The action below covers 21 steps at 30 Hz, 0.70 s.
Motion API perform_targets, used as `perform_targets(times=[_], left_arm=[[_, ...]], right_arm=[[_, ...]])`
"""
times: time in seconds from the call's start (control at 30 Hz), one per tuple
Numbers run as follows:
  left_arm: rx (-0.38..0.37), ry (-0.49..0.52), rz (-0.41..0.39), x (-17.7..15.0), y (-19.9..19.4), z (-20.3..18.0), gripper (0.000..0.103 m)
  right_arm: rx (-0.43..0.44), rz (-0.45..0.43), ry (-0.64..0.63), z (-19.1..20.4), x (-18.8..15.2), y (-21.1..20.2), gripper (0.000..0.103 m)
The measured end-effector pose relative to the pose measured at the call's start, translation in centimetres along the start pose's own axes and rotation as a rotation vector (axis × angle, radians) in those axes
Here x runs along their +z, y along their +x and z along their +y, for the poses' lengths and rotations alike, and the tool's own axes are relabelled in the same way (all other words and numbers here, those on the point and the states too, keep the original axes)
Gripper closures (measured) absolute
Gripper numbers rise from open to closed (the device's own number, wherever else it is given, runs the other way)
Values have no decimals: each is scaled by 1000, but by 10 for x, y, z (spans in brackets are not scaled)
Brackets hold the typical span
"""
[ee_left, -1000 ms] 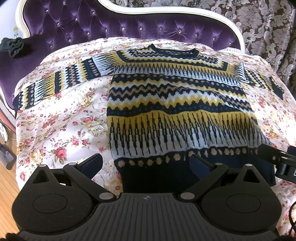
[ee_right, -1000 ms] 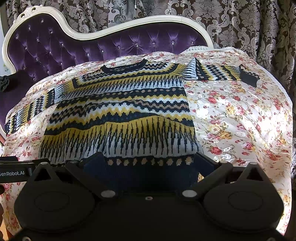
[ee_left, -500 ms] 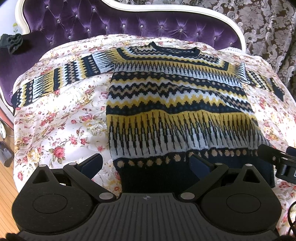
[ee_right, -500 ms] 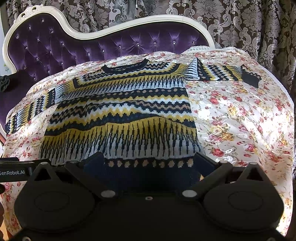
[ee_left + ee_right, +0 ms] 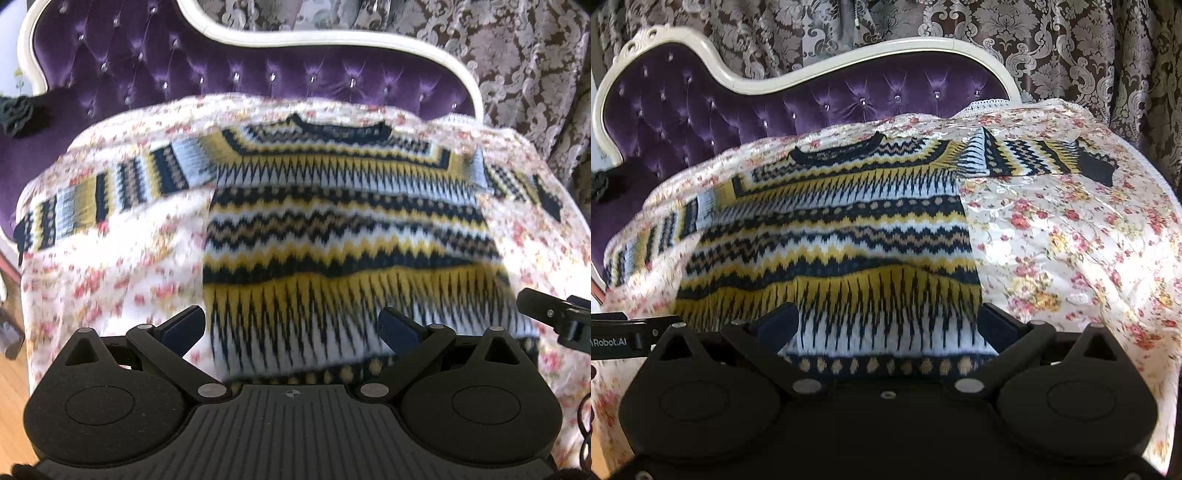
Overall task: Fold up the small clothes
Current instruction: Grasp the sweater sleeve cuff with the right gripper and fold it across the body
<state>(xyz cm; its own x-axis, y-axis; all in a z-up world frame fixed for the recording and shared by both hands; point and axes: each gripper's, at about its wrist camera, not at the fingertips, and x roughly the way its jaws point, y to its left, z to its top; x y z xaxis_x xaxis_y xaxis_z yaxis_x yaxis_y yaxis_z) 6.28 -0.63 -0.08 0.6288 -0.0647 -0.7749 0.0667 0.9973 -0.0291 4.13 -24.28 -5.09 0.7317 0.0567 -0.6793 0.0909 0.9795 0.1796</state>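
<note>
Navy, mustard and white zigzag bands run across a knitted sweater [image 5: 347, 236] spread flat, front up, over a floral bedspread [image 5: 110, 280] that fills the middle of both views. Its dark neckline sits toward the top centre of each frame, just below the purple tufted headboard [image 5: 155, 70] with its cream frame, and both sleeves stretch outward, one reaching the left edge of the left wrist view and the other ending in a dark cuff at the right. In the right wrist view the sweater [image 5: 834, 251] lies left of centre, with bare bedspread [image 5: 1071, 258] to its right. The left gripper [image 5: 291, 326] has its jaws spread wide over the hem at the lower centre, clasping nothing. The right gripper [image 5: 886, 323] is likewise wide apart and empty above the dotted hem band. Brown damask curtains [image 5: 1089, 48] hang across the top of the frame. The left wrist view is motion-blurred.
</note>
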Motion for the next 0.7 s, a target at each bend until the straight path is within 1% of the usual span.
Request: perform_targets(times=[0.17, 0.37, 0.43, 0.53, 0.6, 0.7], left_arm=[[-41, 27, -68, 29, 6, -3, 2], [-97, 37, -204, 58, 23, -9, 2], [-89, 32, -214, 69, 33, -12, 2], [-65, 56, -201, 83, 55, -20, 2], [-56, 58, -207, 89, 67, -23, 2], [-42, 39, -205, 97, 91, -25, 2]], right_arm=[[27, -21, 96, -25, 24, 9, 0], [55, -40, 159, -66, 57, 24, 0], [41, -34, 171, -78, 68, 30, 0], [-2, -34, 166, -100, 85, 41, 1], [-47, -35, 157, -115, 97, 48, 1], [-125, -75, 128, -140, 113, 61, 1]])
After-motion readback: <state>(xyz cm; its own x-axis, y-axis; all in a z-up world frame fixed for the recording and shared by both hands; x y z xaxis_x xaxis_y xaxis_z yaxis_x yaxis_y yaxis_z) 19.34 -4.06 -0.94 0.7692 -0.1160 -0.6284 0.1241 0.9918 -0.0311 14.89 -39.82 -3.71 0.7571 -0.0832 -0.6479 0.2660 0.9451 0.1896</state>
